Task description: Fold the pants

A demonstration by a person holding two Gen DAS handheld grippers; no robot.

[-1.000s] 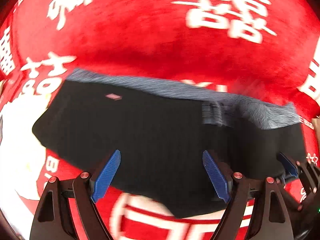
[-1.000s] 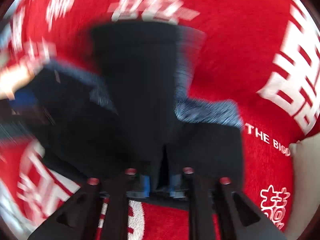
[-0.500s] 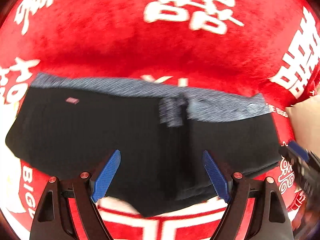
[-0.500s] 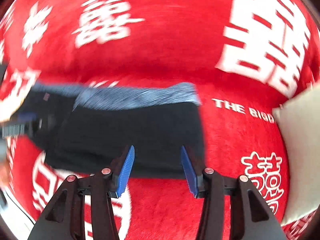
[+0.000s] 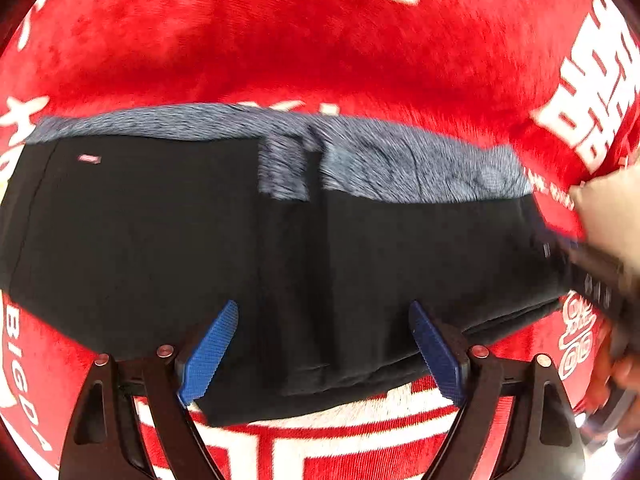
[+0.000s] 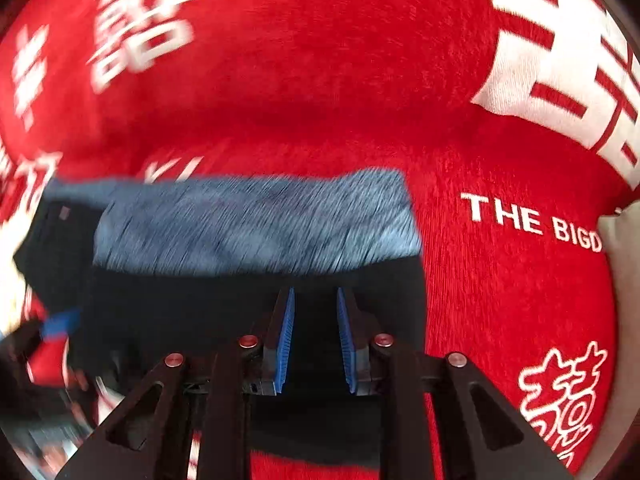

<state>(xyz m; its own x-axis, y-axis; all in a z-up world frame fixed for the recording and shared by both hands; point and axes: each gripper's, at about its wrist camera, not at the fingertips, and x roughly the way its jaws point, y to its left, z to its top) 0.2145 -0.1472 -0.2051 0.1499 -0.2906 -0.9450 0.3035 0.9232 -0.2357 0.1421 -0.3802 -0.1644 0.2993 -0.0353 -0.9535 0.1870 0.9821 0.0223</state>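
— Red plush cloth (image 5: 320, 60) with white lettering covers the whole surface, yes?

— Yes, and the pants (image 5: 160, 248) lie on it, black, folded into a wide band. A strip of grey-blue fabric (image 5: 400, 160) shows along their far edge.

— What about the left gripper (image 5: 324, 344)?

— Its blue pads (image 5: 208, 356) stand spread wide over the near edge of the pants. Nothing is pinched between them; whether the tips touch the cloth, I cannot tell.

— And the right gripper (image 6: 314, 336)?

— Its jaws have just been closing. They stand narrow now, with a gap left between the blue pads. Black fabric fills the view behind that gap, but I see no fold caught in it, so it holds nothing.

— Where does it sit on the pants?

— Over their right end, near the edge. In the left wrist view it appears blurred at the right border, with a hand (image 5: 612, 376) on it.
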